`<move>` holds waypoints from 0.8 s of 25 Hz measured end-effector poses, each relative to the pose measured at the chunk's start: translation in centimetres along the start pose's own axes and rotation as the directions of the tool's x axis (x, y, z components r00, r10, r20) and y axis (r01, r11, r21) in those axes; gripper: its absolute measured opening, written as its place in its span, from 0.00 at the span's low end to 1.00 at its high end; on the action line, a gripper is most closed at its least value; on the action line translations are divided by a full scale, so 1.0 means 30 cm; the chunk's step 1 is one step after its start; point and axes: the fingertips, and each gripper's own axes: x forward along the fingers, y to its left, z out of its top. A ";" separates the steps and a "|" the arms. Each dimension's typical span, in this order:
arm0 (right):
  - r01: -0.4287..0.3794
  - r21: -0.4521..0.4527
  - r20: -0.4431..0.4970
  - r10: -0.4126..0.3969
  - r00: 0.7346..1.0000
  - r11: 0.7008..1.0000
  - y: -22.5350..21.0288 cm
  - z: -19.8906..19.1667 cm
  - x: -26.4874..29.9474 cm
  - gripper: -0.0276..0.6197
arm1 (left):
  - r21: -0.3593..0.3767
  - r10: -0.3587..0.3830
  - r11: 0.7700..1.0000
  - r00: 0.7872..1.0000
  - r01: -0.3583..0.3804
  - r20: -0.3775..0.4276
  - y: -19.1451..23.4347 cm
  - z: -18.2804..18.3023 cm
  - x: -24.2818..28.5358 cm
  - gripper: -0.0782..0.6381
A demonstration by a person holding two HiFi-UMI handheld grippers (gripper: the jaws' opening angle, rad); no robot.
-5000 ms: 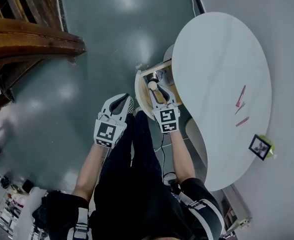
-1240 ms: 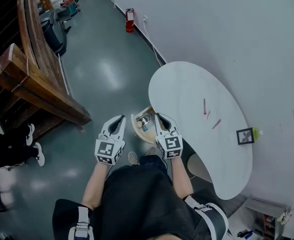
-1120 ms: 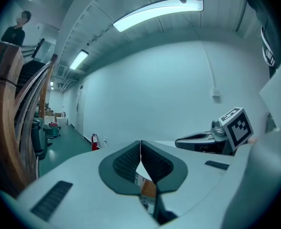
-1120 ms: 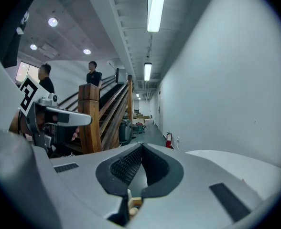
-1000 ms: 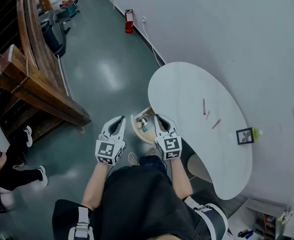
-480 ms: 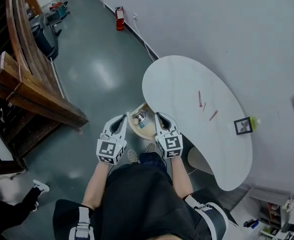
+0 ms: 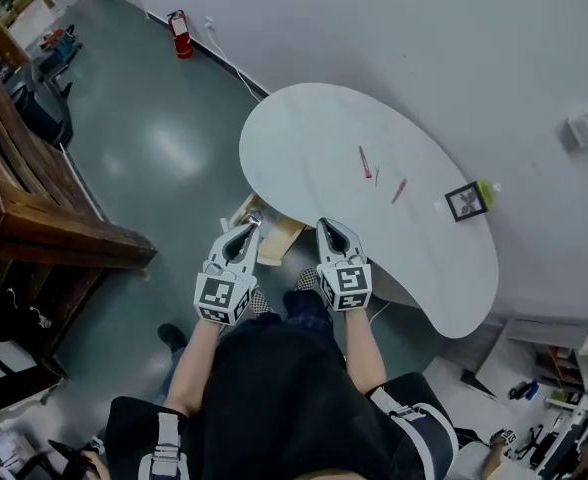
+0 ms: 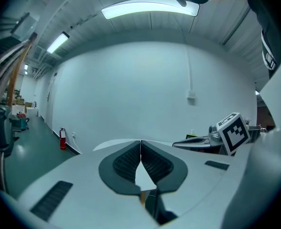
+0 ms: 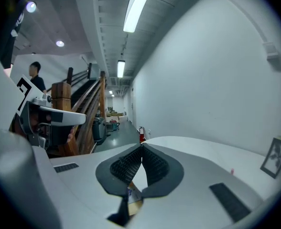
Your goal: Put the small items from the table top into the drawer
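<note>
White left claw and right claw are both closed tip to tip, empty, beside the table.

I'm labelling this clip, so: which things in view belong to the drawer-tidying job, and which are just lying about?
Job: pink sticks, table, open drawer; perhaps the picture frame.
Lying about: fire extinguisher, wooden staircase.
</note>
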 end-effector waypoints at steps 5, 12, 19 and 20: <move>0.119 0.039 -0.006 -0.119 0.993 0.992 -0.197 -0.032 -0.070 0.09 | -0.001 -0.110 0.994 0.994 0.110 -0.011 -0.140 0.001 0.149 0.14; 0.193 0.064 -0.029 -0.191 0.981 0.979 -0.469 -0.074 -0.108 0.09 | -0.009 -0.181 0.983 0.983 0.181 -0.040 -0.279 -0.017 0.382 0.14; 0.185 0.050 -0.064 -0.182 0.981 0.981 -0.658 -0.150 -0.038 0.09 | -0.022 -0.174 0.985 0.983 0.173 -0.064 -0.329 -0.078 0.586 0.14; 0.176 0.049 -0.069 -0.173 0.983 0.983 -0.679 -0.158 -0.019 0.09 | -0.026 -0.168 0.986 0.983 0.167 -0.070 -0.330 -0.090 0.614 0.14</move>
